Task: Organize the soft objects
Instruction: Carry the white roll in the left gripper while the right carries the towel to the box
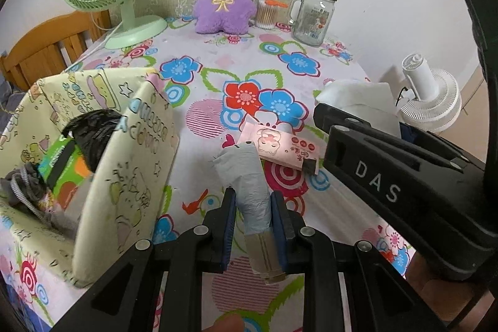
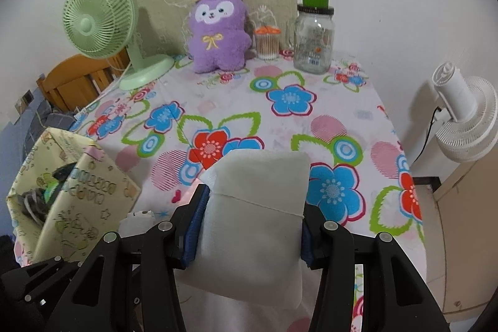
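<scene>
The right hand-held gripper [image 2: 250,226] clamps a white soft pack [image 2: 258,207] above the counter's [image 2: 311,126] near edge, a yellow fabric bin [image 2: 77,192] at its left edge, a purple plush [image 2: 216,30] along its far edge.

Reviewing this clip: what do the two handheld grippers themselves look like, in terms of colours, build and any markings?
Both are matte black plastic. The left gripper and right gripper have angular linkage arms joined by silver round pivot bolts, and flat fingers faced with dark blue pads. Seen from the left wrist camera, the right gripper's body carries white letters "DAS". No cables or sleeves are visible.
</scene>
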`<state>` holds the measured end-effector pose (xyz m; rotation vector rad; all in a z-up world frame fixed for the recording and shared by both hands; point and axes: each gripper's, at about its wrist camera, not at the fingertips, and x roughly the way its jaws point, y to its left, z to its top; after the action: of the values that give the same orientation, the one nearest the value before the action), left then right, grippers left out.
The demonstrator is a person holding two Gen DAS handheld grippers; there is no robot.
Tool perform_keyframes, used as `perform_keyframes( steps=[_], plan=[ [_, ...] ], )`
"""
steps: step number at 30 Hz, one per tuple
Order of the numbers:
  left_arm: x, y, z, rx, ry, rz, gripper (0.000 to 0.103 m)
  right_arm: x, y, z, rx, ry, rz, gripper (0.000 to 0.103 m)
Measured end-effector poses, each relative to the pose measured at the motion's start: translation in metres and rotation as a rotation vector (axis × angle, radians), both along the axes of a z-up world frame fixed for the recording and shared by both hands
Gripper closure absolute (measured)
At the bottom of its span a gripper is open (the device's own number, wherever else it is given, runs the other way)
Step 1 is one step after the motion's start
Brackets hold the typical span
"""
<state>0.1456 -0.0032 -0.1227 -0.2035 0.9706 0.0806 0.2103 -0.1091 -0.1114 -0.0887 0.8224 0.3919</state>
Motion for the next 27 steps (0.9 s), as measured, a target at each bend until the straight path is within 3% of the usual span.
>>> perform_keyframes(
  steps=[14,27],
  plan=[
    [-0.047,0.012,0.054,0.024,-0.114,0.016,0.081,-0.057,0.014,0.06,0.026,-0.115,0.034,0.05],
    [-0.077,0.063,0.086,0.049,-0.186,0.105,0.081,-0.086,0.074,0.086,0.036,-0.164,0.135,0.05]
  ],
)
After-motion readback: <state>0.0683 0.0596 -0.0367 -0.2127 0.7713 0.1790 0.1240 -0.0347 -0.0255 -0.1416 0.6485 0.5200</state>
